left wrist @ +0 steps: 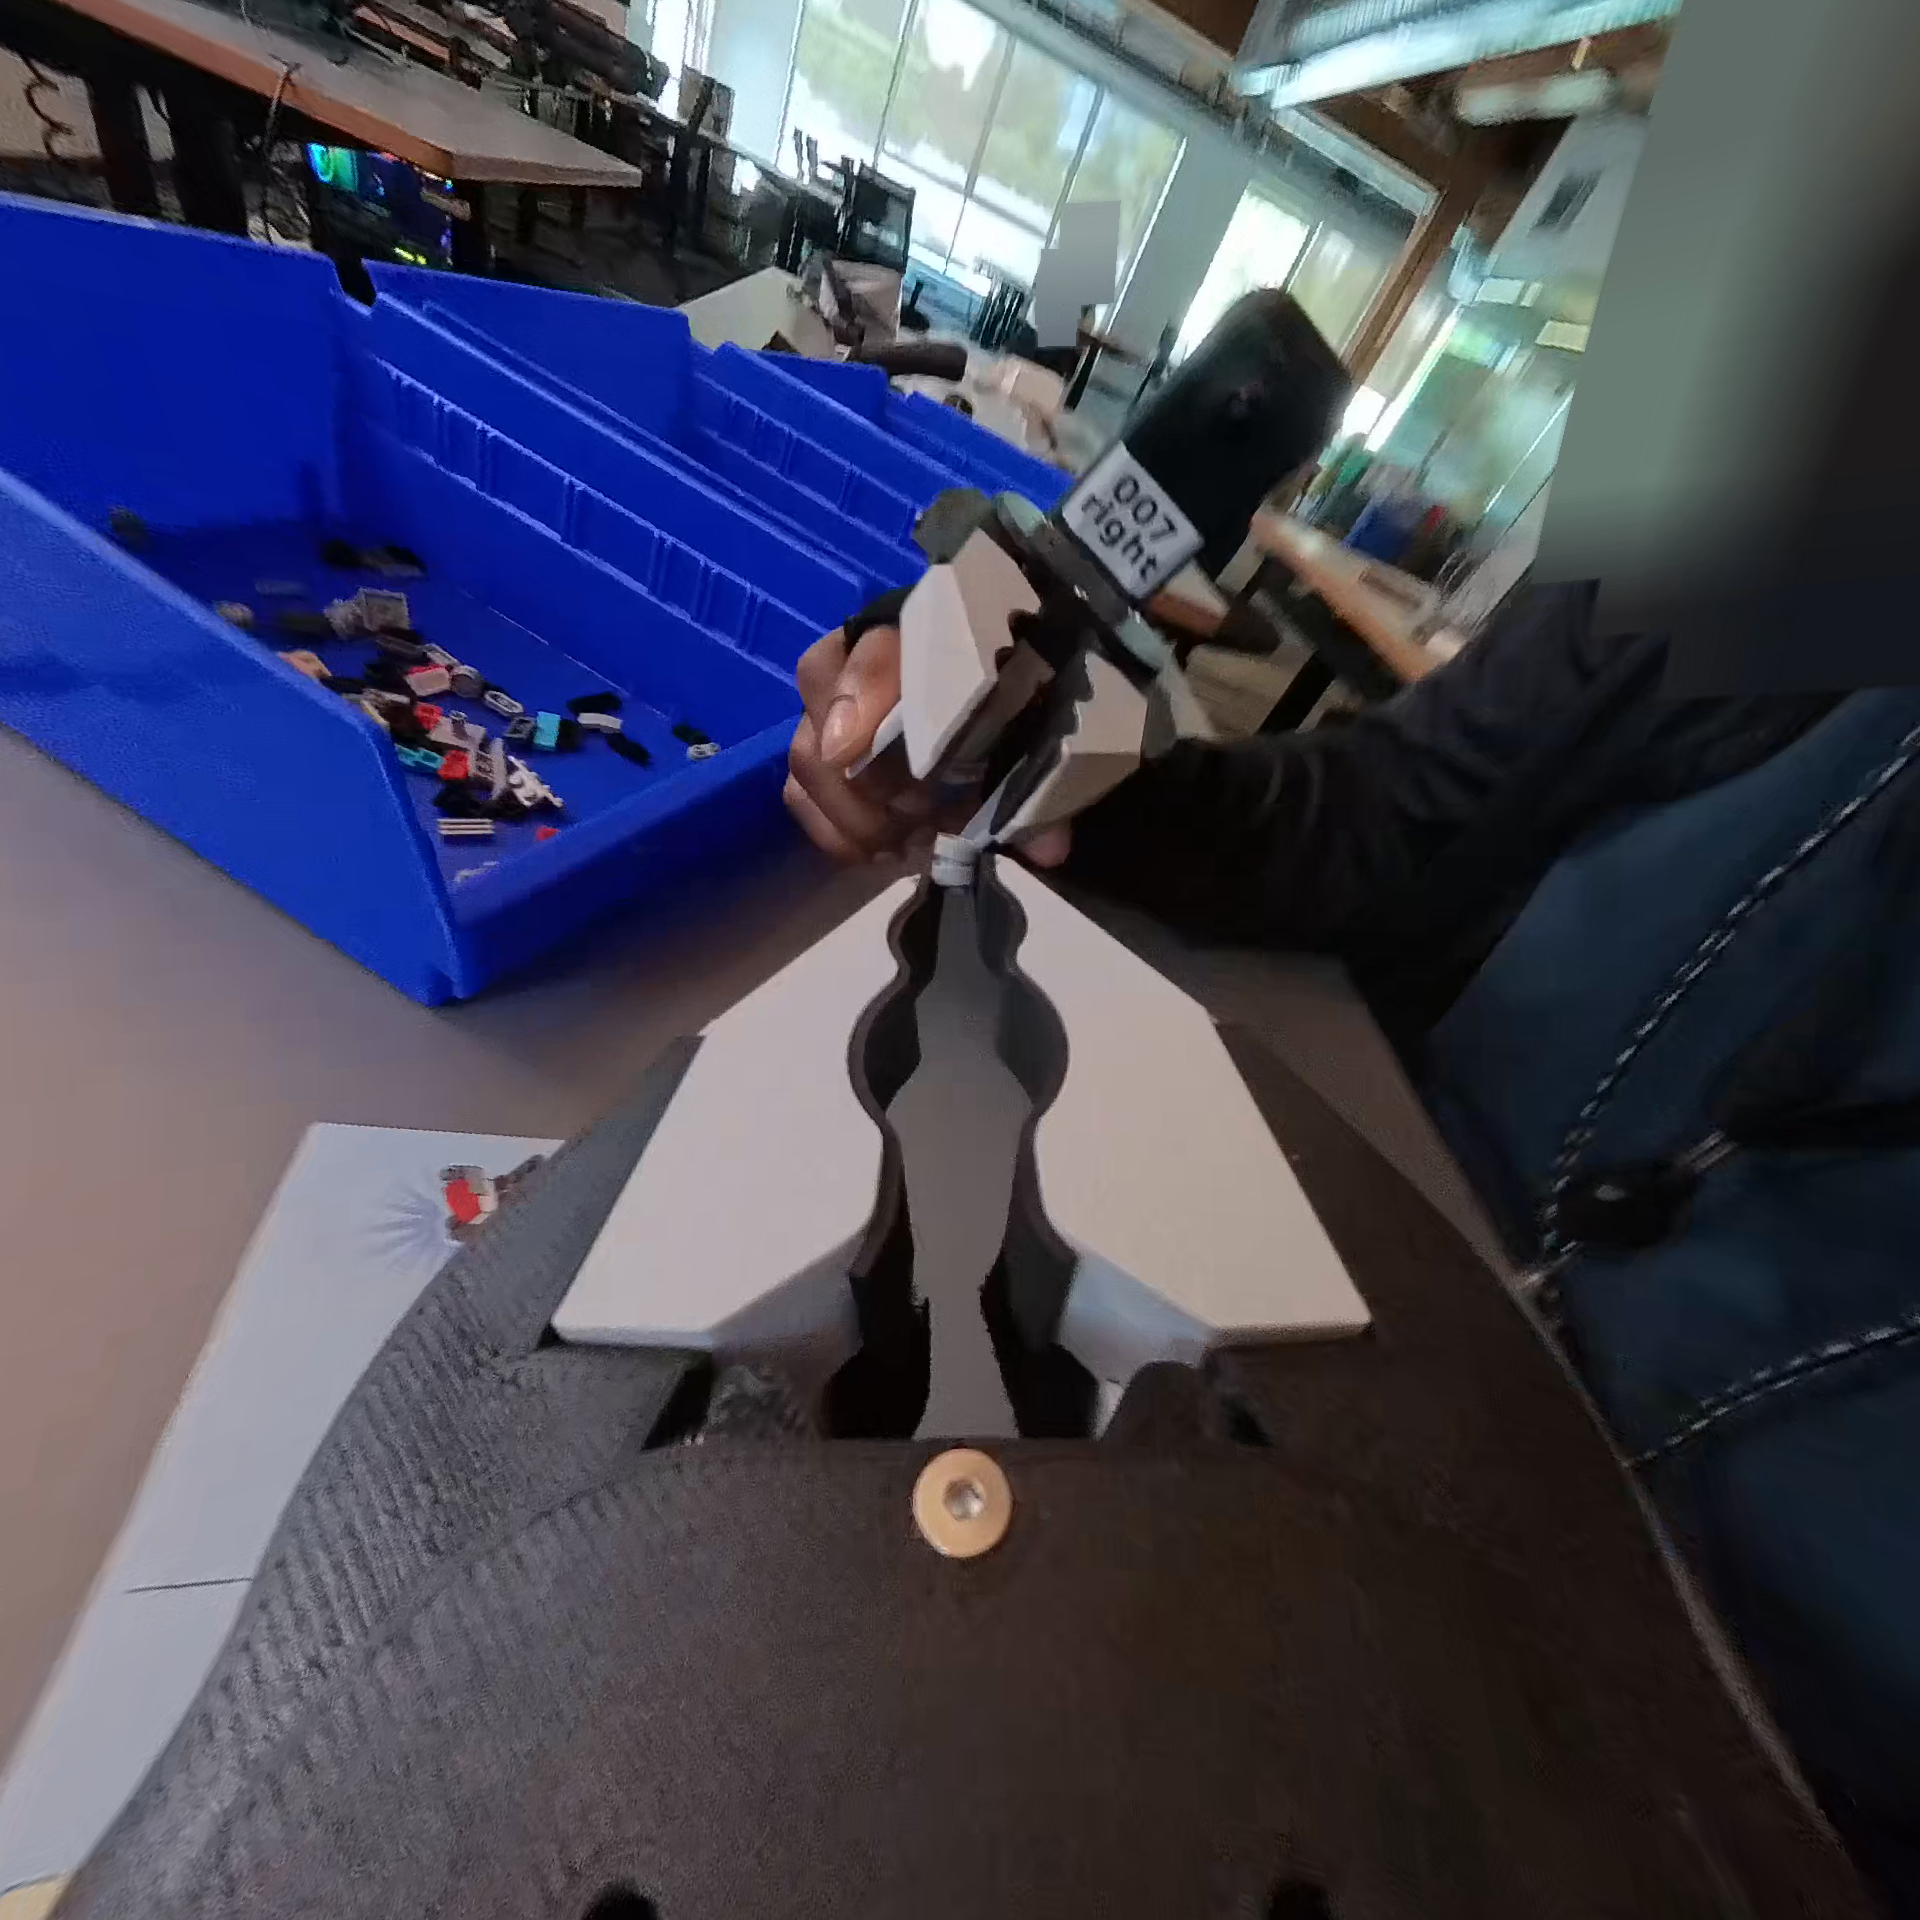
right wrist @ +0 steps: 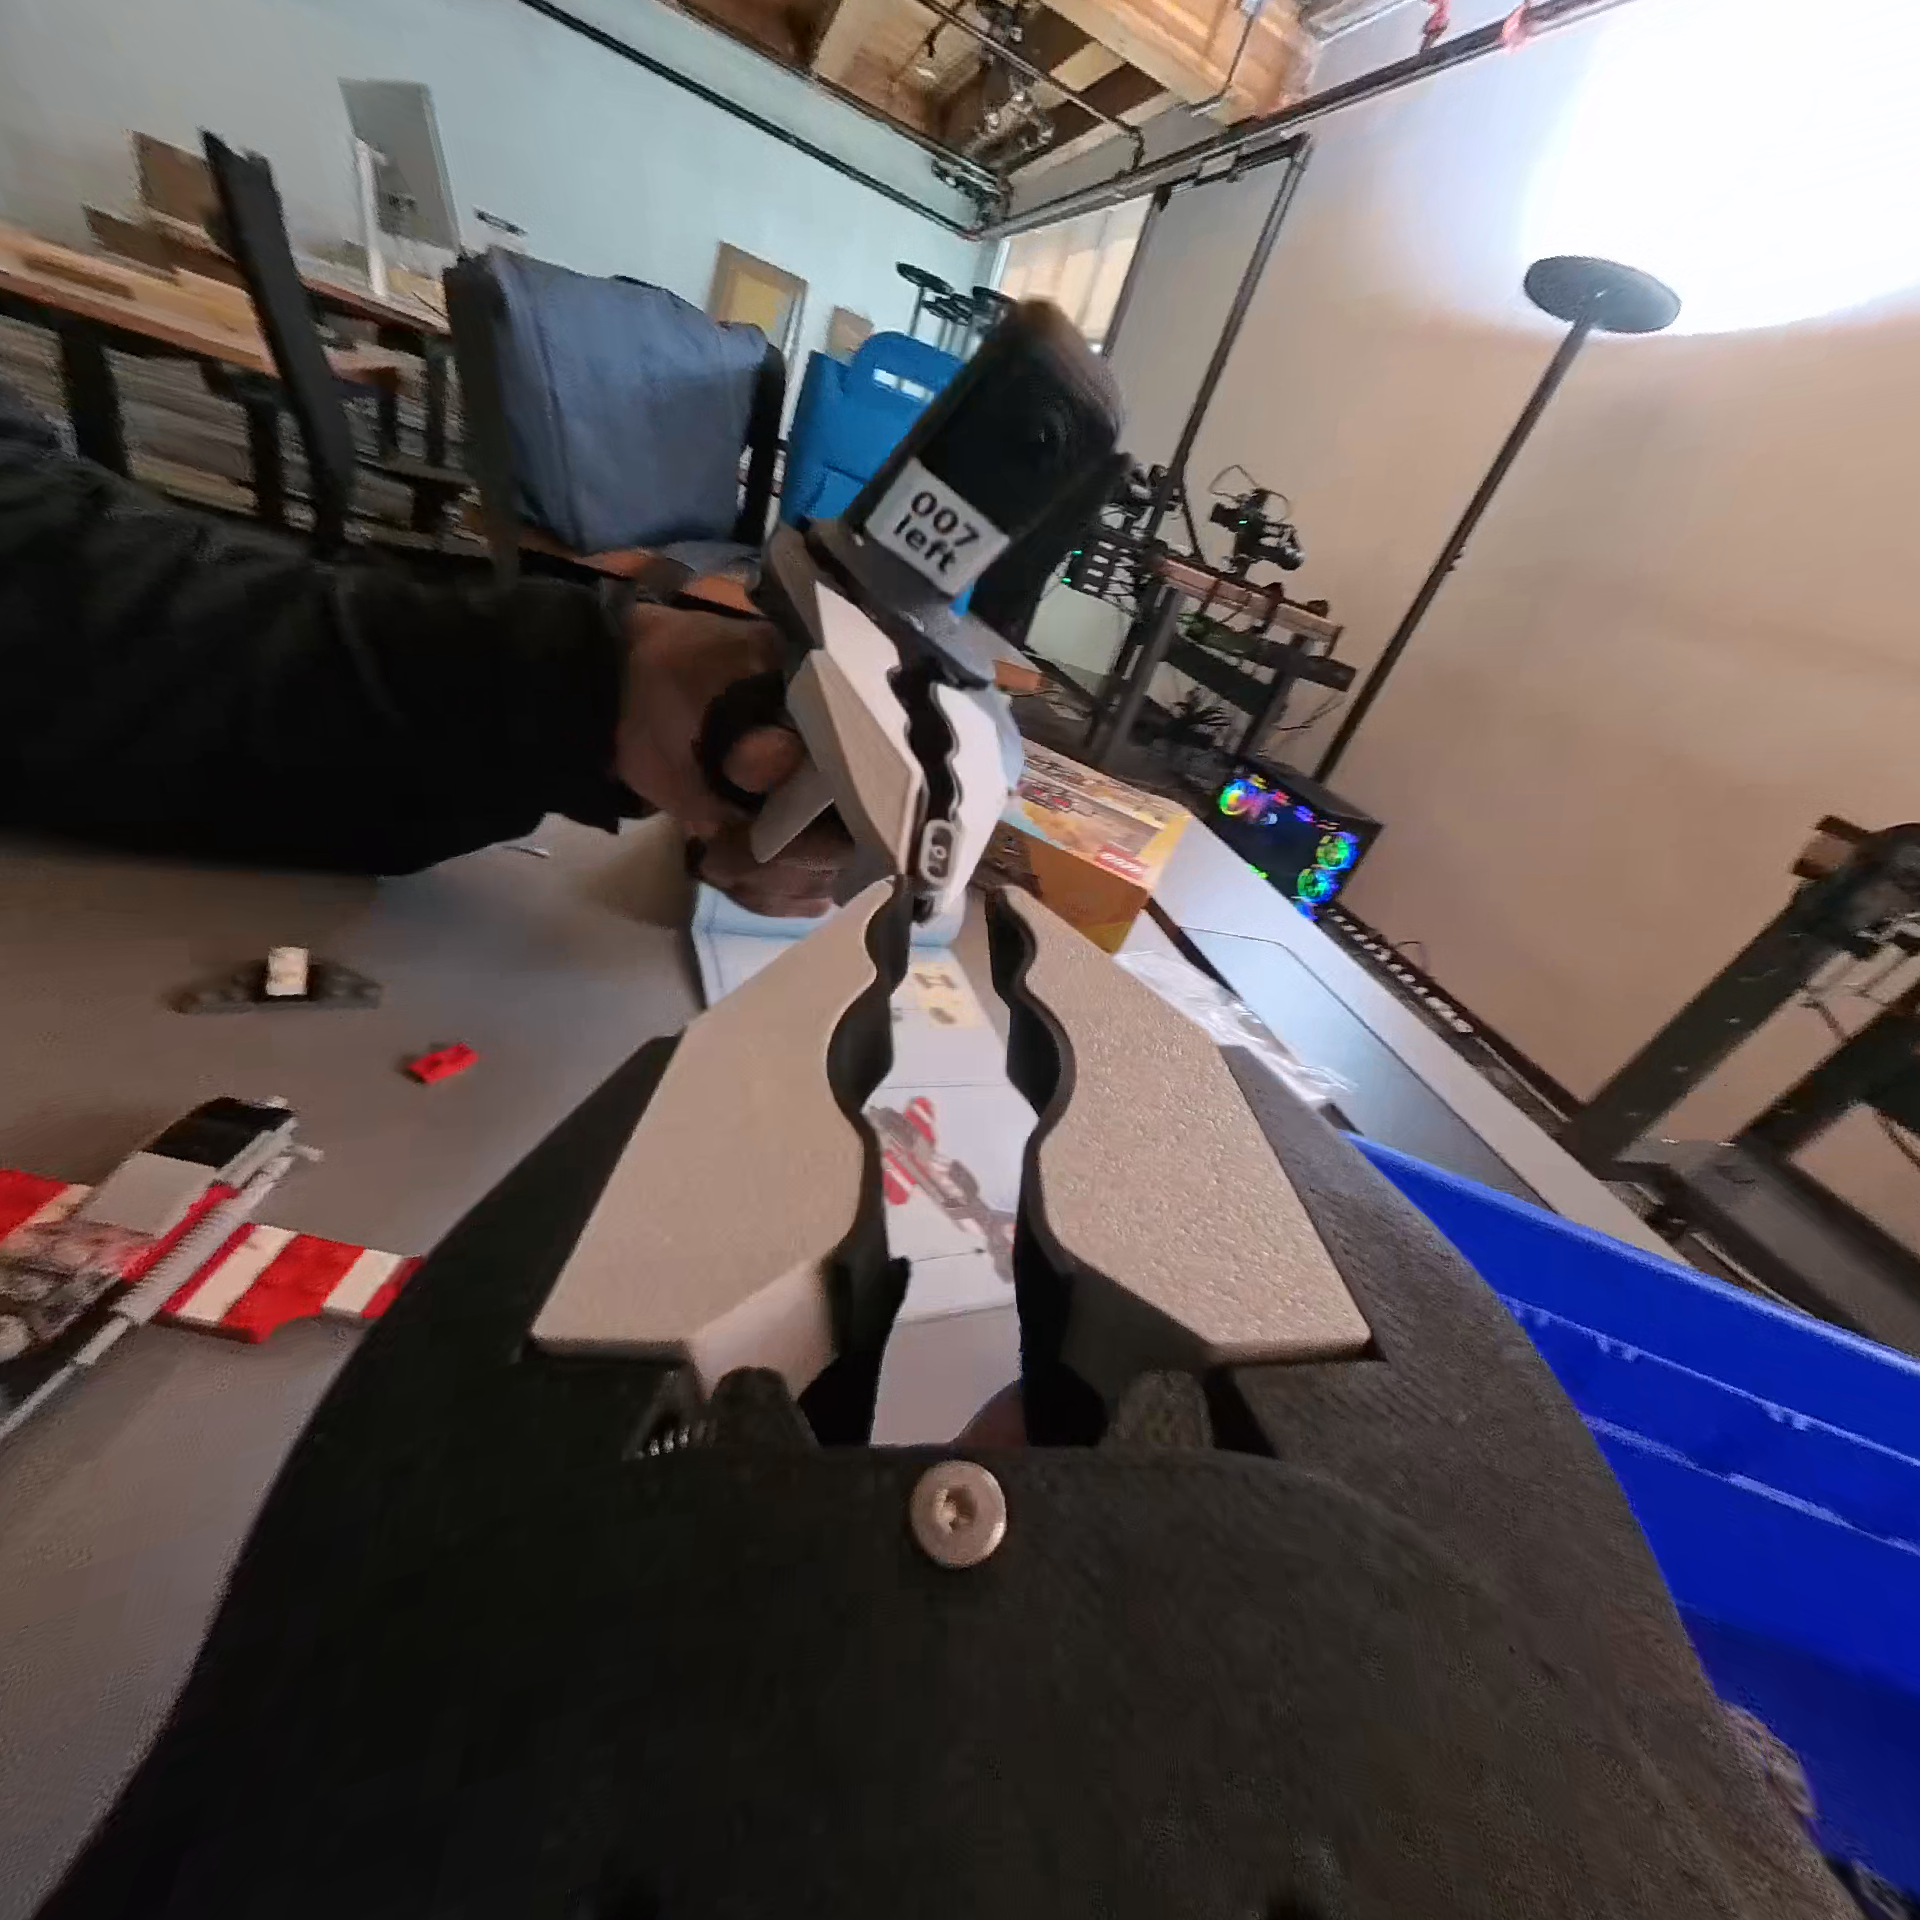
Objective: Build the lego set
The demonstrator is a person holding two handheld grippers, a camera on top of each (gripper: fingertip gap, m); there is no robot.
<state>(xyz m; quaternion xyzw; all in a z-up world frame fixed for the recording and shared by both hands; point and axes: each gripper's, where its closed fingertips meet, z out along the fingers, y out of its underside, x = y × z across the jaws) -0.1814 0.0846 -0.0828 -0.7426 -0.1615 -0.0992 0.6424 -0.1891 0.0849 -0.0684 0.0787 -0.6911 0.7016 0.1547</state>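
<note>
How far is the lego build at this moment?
Done: a red-and-white striped section lies on the table, with a small dark sub-assembly beyond it. In hand: the left gripper pinches a small white piece; the right gripper is open just before it. Left: a loose red brick and many pieces in the blue bin are unused, so much seems left.

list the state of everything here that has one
left gripper: shut on small white piece
right gripper: open, at that piece
blue bin: holds loose pieces
red-and-white model: partly built, lying flat
booklet: lying flat, page up
red brick: loose, unattached
</note>
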